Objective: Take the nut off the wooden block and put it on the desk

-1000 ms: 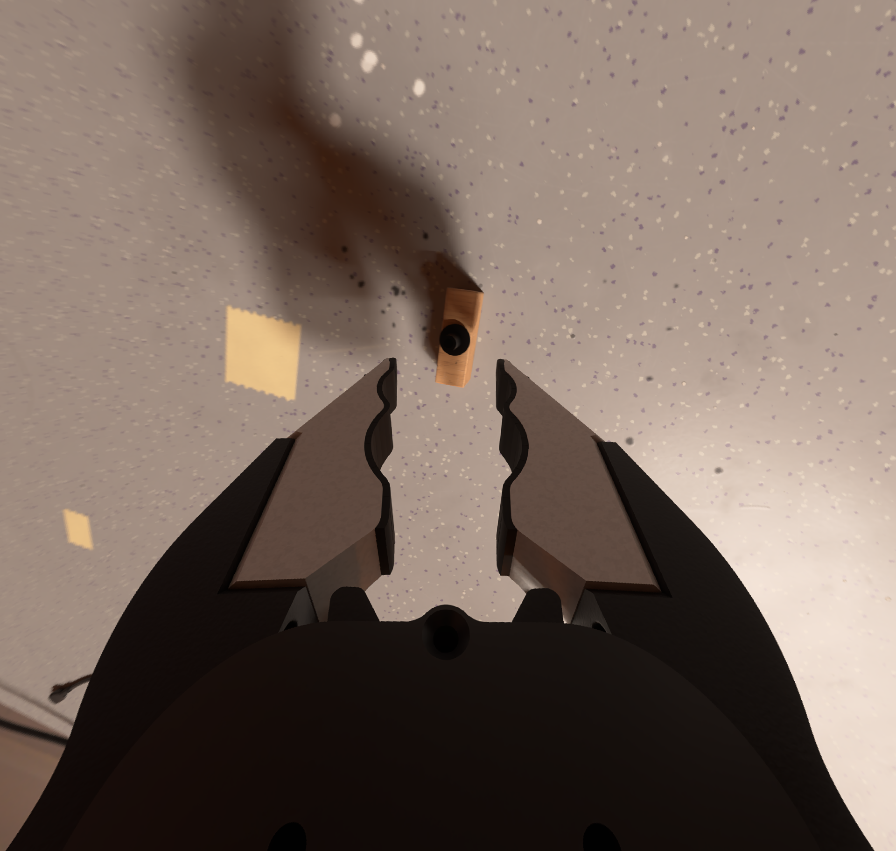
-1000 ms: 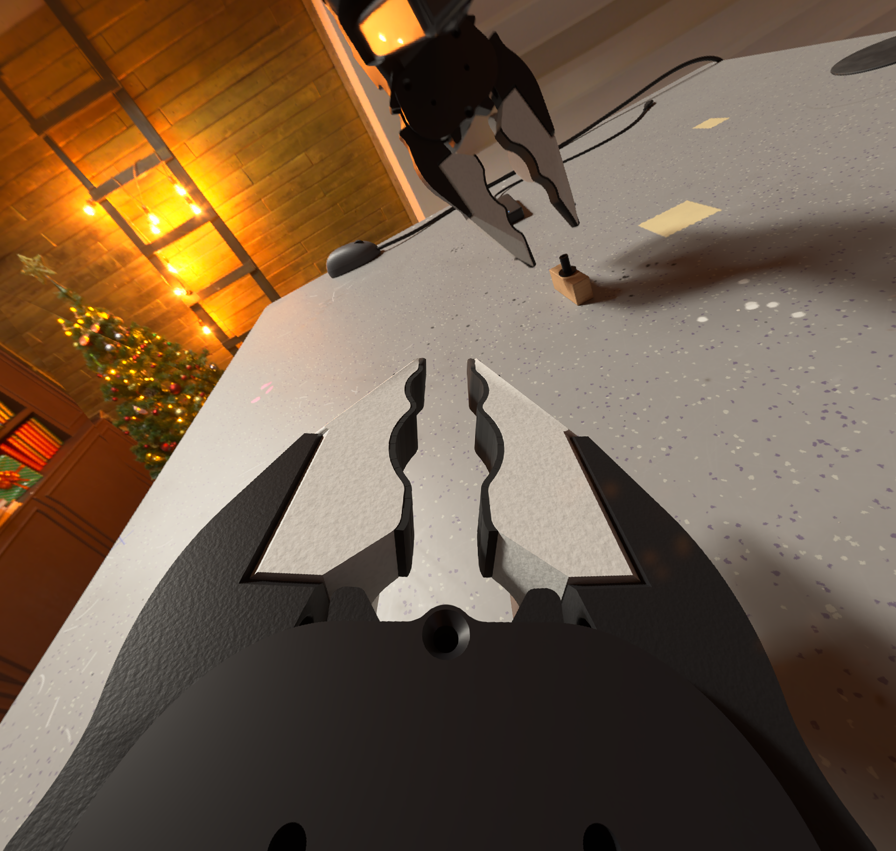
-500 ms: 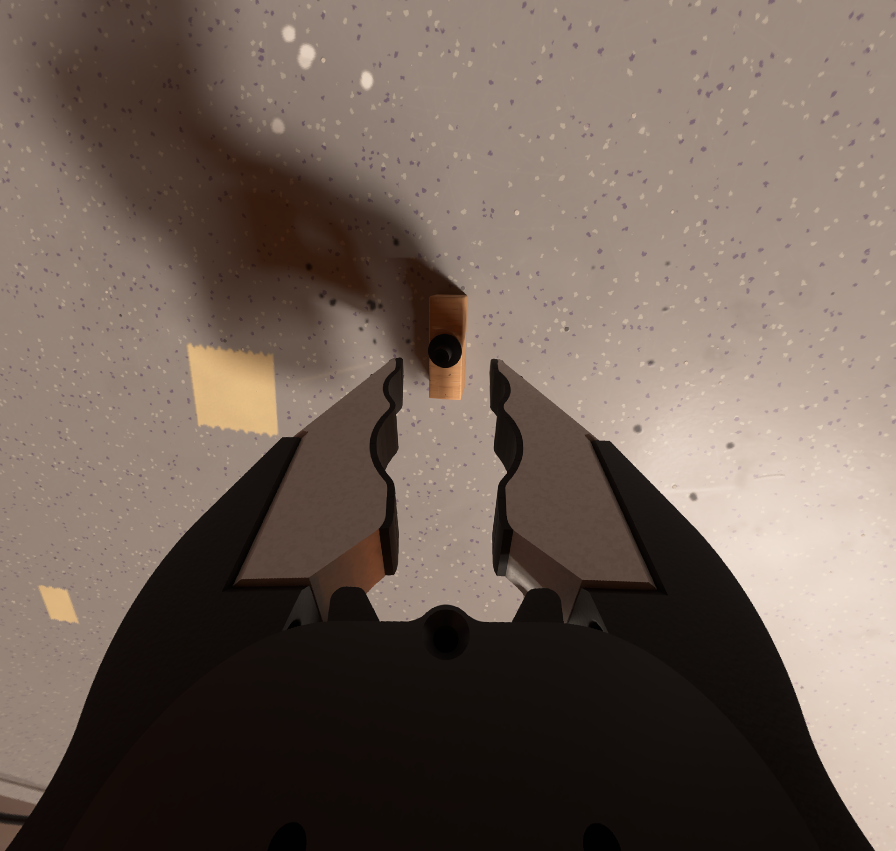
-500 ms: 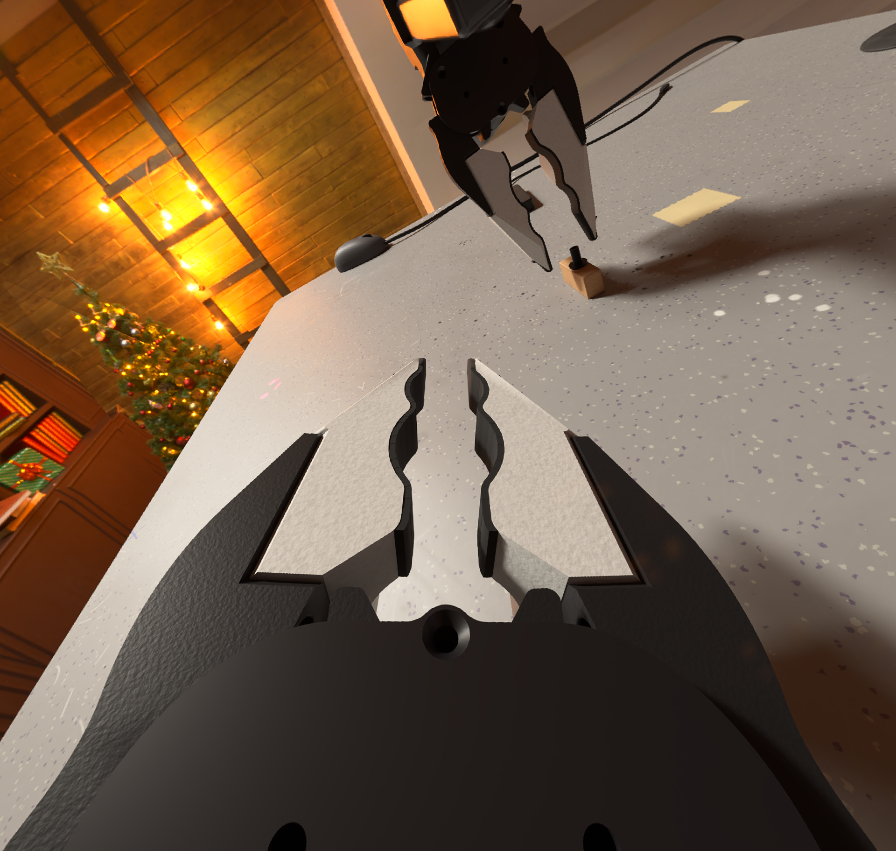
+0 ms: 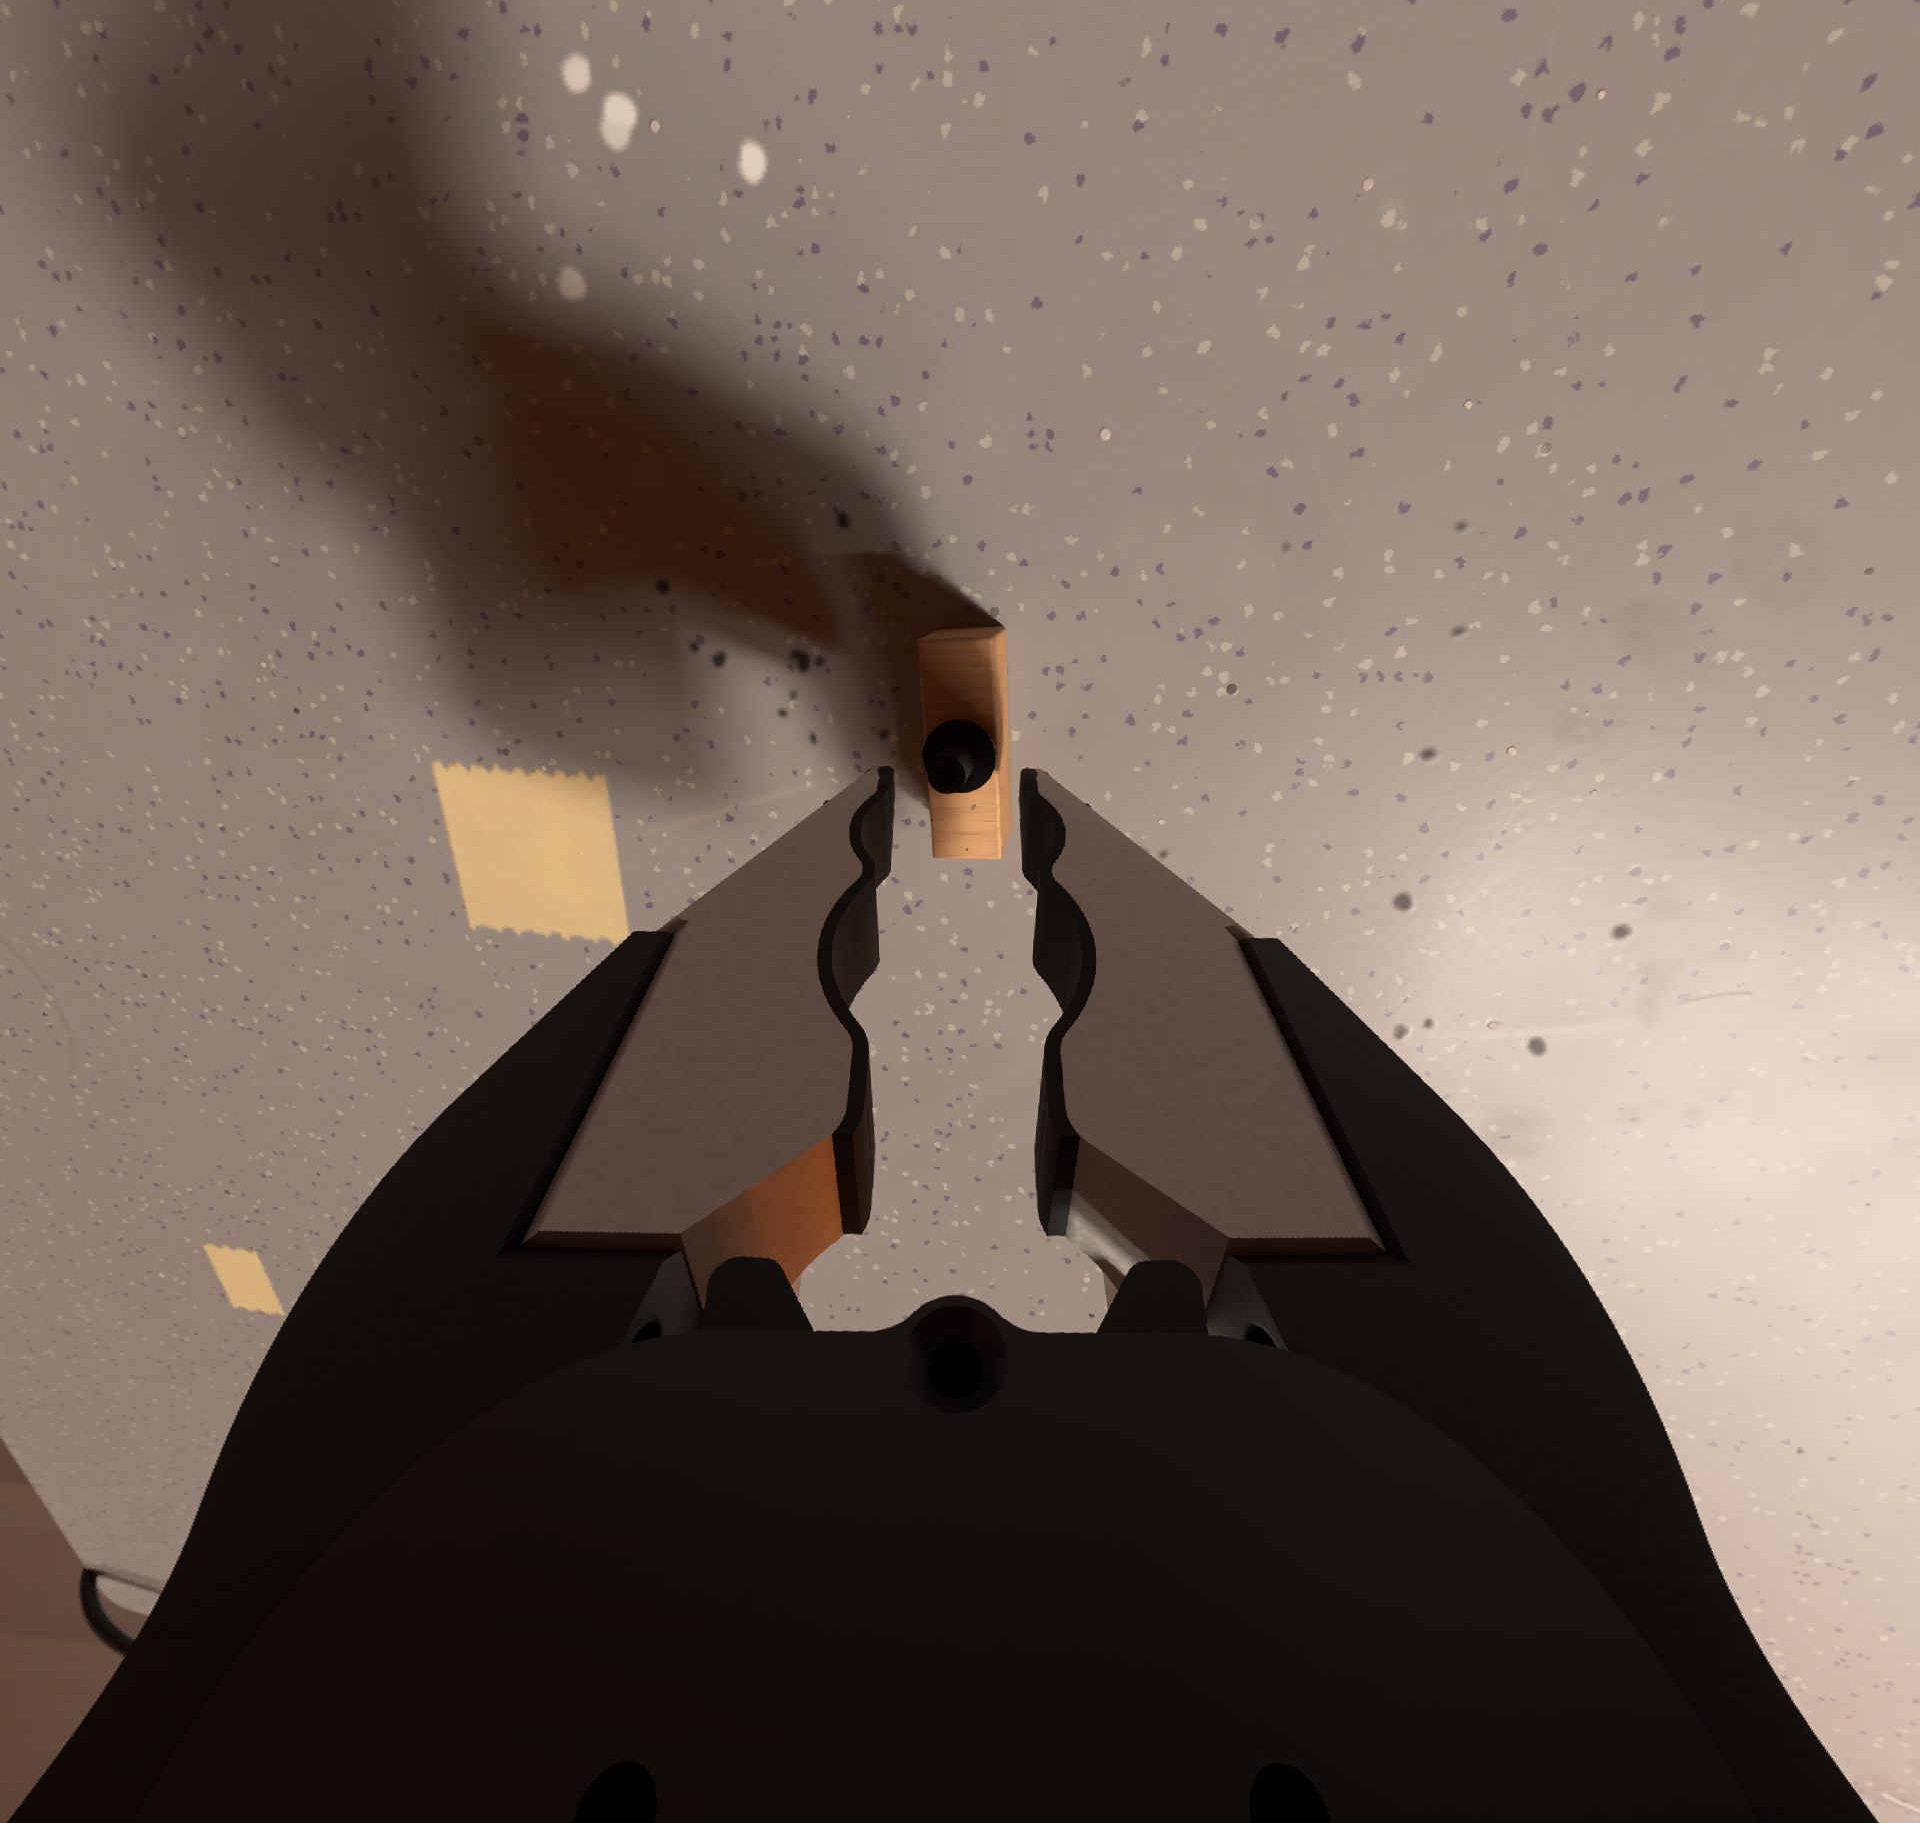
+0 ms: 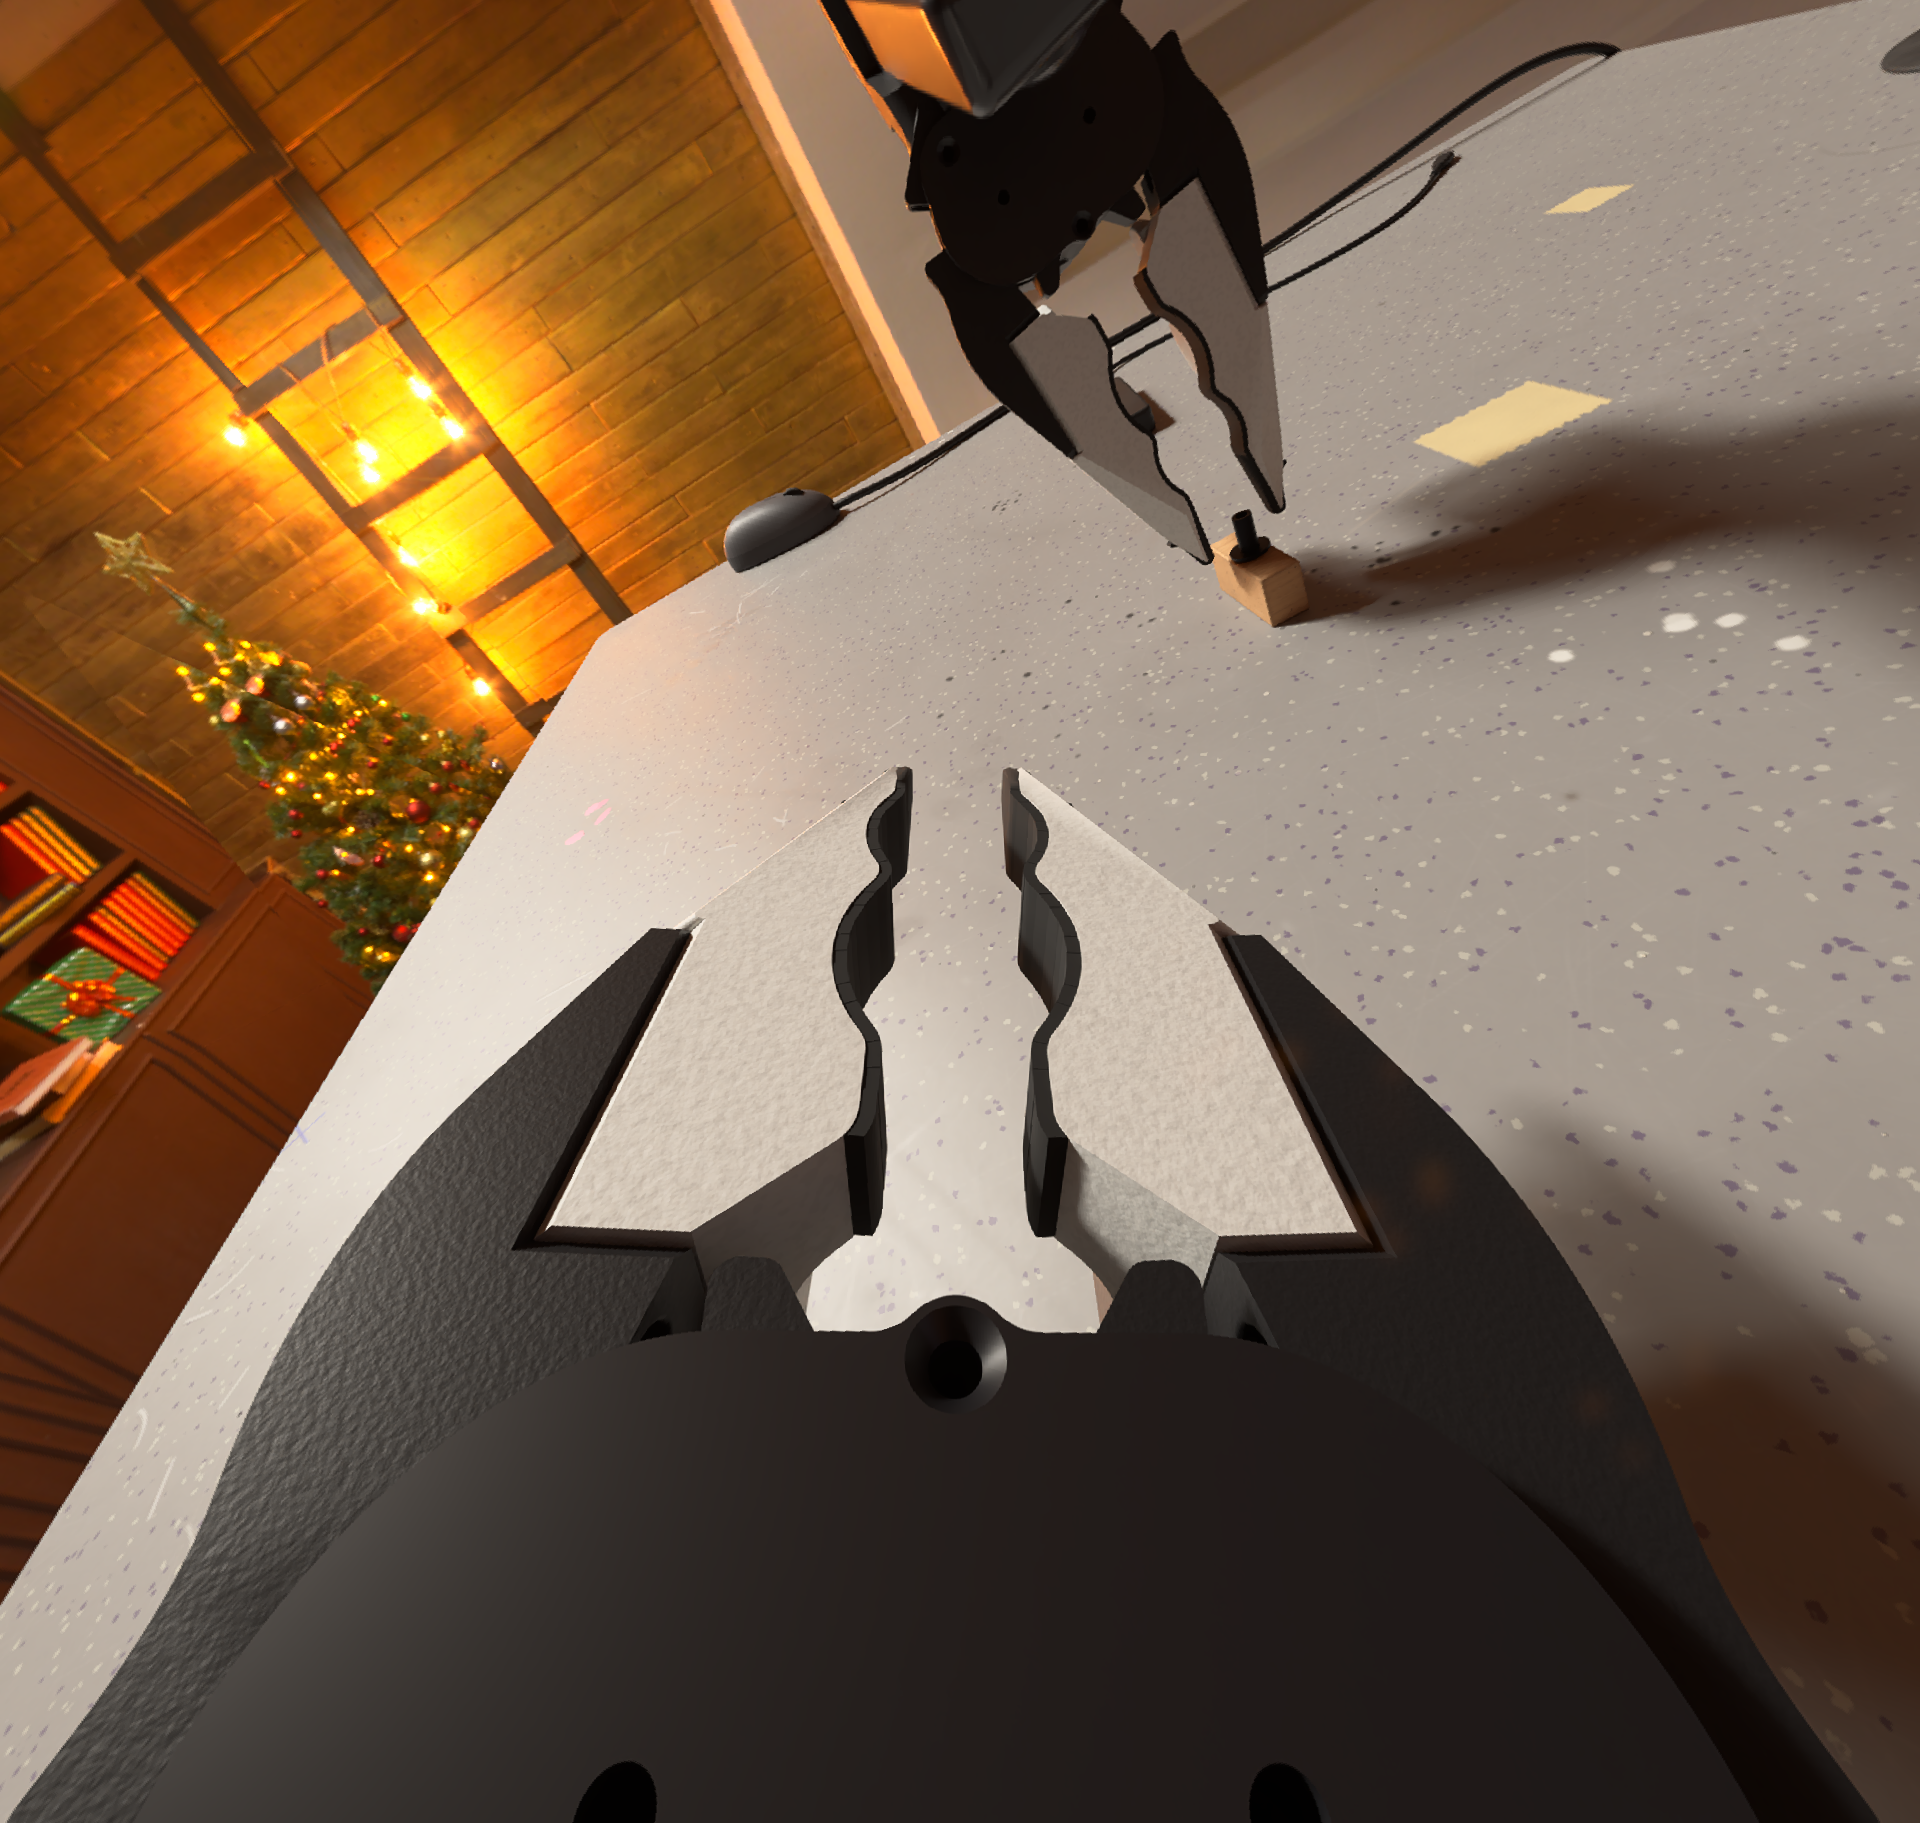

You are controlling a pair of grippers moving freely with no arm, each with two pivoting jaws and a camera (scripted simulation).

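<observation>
the left gripper [image 5: 956,786] hangs just above the wooden block [image 5: 964,817], jaws apart, tips either side of the black nut [image 5: 958,757] on its peg. the nut sits on the block, so nothing is lifted; gripping, pulling it off and setting it on the desk [image 5: 1455,423] remain. whether the tips touch it is hard to tell. the right gripper [image 6: 956,786] waits well apart, jaws slightly parted and empty.

The right black hand-held gripper [image 6: 956,786] is hovering parted over the speckled grey counter [image 6: 1455,942] — farther off, the left hand-held gripper [image 6: 1236,526] is straddling the black nut [image 6: 1244,535] on the small wooden block [image 6: 1259,584].
</observation>
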